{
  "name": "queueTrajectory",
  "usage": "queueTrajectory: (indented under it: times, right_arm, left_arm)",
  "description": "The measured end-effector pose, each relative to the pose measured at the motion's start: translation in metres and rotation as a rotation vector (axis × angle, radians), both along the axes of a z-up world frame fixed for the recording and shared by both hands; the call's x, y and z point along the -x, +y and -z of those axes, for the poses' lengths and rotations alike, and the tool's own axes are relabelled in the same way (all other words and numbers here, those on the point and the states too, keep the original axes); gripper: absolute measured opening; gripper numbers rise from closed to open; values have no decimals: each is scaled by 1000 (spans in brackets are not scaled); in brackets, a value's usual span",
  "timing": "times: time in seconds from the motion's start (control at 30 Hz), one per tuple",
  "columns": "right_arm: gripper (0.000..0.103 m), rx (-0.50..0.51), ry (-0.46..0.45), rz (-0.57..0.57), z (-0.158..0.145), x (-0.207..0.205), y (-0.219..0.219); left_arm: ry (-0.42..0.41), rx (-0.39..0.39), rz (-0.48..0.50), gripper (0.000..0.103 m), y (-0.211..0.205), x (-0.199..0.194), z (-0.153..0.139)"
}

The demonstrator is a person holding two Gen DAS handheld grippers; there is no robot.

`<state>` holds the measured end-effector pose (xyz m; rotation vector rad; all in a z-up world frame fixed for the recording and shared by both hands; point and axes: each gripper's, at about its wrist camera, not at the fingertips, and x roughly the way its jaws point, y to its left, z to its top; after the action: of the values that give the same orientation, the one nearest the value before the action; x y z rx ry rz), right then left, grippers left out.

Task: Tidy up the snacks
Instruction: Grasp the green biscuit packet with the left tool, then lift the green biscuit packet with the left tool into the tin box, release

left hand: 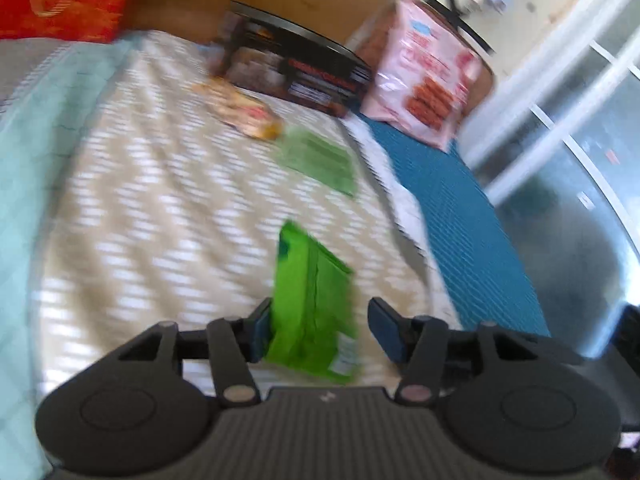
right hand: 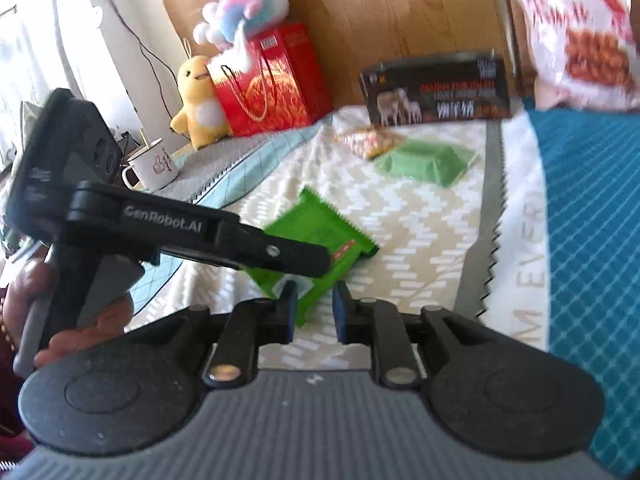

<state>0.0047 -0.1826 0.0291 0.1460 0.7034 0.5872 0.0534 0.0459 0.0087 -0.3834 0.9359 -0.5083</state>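
**Green packet between two sets of tongs**

Snacks lie scattered over the zigzag-patterned bedspread (right hand: 420, 216). From the left: a red gift bag (right hand: 272, 80) with a yellow plush duck (right hand: 196, 104) beside it, then a dark box (right hand: 436, 88) standing at the headboard, a small orange-and-yellow packet (right hand: 368, 142) and a dull green pouch (right hand: 424, 160) in front of it, and a pink bag of snacks (right hand: 576, 36) over the blue cover at the far right.

The bright green packet (left hand: 312, 308) sits between the fingers of the left gripper (left hand: 320, 328), which are spread wide: its left edge is against the left pad, while the right pad stands apart from it. Whether it is lifted or resting on the bedspread I cannot tell. Its long axis runs away from the tongs, top end pointing toward the headboard.

In the right wrist view that packet (right hand: 320, 240) runs diagonally, its serrated end pointing up and right. The right gripper (right hand: 314, 308) is just behind its near corner, jaws parted narrowly, holding nothing.
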Motion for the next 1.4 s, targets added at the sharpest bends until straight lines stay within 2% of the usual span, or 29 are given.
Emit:
queueTrajectory:
  times: [0.1,0.17,0.23,0.37,0.5,0.53,0.6,0.63,0.9,1.07,1.27,1.4]
  right_arm:
    - [33,-3,-26,4,-3,-1,-3]
    - [43,-1,-27,-11,-1,-2,0]
    - [49,14,-24,-40,4,-4,9]
    - [49,60,-3,-75,16,-8,27]
    - [49,116,-31,-80,24,-9,37]
    - [47,121,-35,-88,23,-8,37]
    - [43,144,-45,-86,21,-7,36]
    - [40,156,-47,-88,21,-5,34]
    - [40,208,-33,-179,12,32,11]
    - [40,217,7,-216,16,59,2]
    - [40,197,7,-201,16,60,2]
    - [40,171,-16,-155,10,45,-1]
  left_arm:
    - [7,37,-53,53,25,4,-1]
    - [-6,50,-71,53,35,9,-4]
    - [-20,51,-71,53,39,12,-5]
    - [-22,28,-29,53,28,8,-3]
    - [-25,19,23,46,9,8,4]
    - [-23,19,39,42,5,9,5]
    - [-11,24,59,41,0,11,6]
    - [-10,20,70,41,-3,14,6]
    - [6,5,198,41,-21,57,4]
    - [32,7,292,41,-23,82,7]
    - [35,13,290,41,-23,83,3]
    - [-22,7,285,41,-26,66,-13]
